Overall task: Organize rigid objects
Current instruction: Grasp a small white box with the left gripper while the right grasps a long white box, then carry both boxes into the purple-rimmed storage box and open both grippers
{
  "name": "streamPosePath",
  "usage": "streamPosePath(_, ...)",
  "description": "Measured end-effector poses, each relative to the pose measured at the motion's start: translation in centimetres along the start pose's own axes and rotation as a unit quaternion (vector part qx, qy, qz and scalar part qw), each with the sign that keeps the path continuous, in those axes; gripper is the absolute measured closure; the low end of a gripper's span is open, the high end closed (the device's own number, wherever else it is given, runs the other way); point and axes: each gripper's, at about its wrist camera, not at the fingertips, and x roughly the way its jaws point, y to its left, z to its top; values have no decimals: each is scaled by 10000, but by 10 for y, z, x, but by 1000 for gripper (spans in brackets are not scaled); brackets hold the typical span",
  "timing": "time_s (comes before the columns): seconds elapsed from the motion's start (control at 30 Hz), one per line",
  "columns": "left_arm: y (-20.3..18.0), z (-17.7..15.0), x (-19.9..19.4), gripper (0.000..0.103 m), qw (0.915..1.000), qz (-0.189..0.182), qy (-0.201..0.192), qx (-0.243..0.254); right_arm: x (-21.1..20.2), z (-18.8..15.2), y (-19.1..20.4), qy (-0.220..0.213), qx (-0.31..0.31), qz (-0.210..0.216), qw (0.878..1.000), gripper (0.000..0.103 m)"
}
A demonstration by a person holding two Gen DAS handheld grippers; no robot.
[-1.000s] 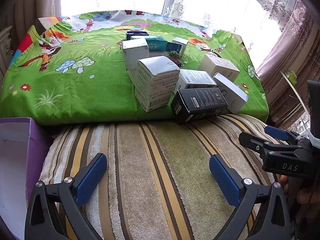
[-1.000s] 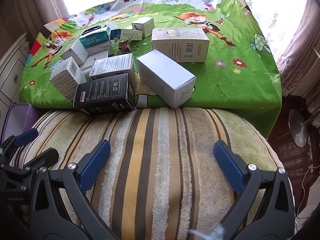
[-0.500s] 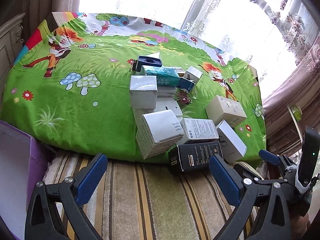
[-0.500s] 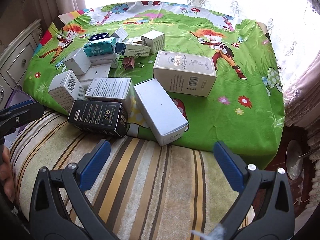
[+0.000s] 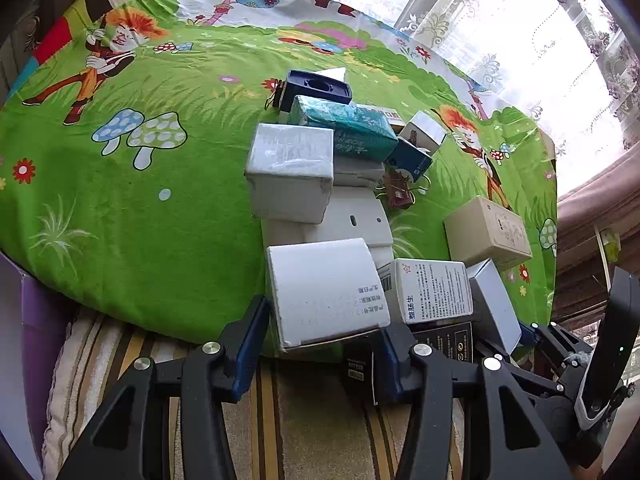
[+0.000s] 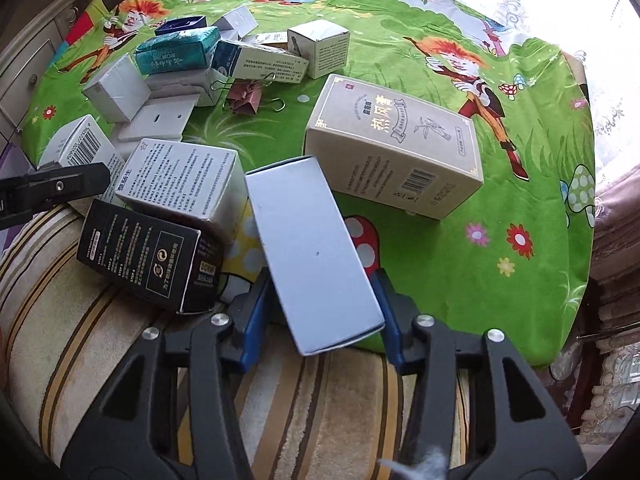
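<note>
You are closing both at once: left gripper (image 5: 316,344) pinching the white carton (image 5: 326,294), right gripper (image 6: 320,316) clamping the long grey box (image 6: 312,256), nearest edge pieces first.

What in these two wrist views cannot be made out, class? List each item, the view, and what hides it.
- Left wrist view: the black box, mostly hidden behind the left gripper and the white box between its fingers.
- Left wrist view: the purple container, cut off by the left edge.
- Right wrist view: the grey-blue box, its underside hidden.
- Right wrist view: small print on the beige box, too small.
</note>
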Motion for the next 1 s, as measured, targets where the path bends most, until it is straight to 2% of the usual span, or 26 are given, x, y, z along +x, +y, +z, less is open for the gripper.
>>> streamPosePath(0.1, 9, -2, -5, 62, 9997, -224, 16, -98, -5, -3, -5, -57, 166, 25, 9998, 64)
streamPosePath(0.33, 35, -11, -28, 62, 9970, -672, -211, -325, -28, -10, -19, -366, 698, 18, 9969, 64)
streamPosePath(0.53, 63, -18, -74, 62, 9929, -837, -712, -466, -69, -9, -17, -805, 916, 4, 9925, 64)
streamPosePath(0.63, 93, -21, -104, 62, 9893, -671, -1117, -659, -93, -1, -4, -1038, 813, 115, 9912, 64)
streamPosePath(0.77, 143, -24, -135, 62, 9825, -265, -1544, -1005, -115, 16, 30, -1245, 519, 374, 9902, 64)
streamPosePath(1.0, 225, -39, -151, 62, 9724, 252, -1638, -1642, -114, 45, 122, -1184, -278, 1005, 9875, 64)
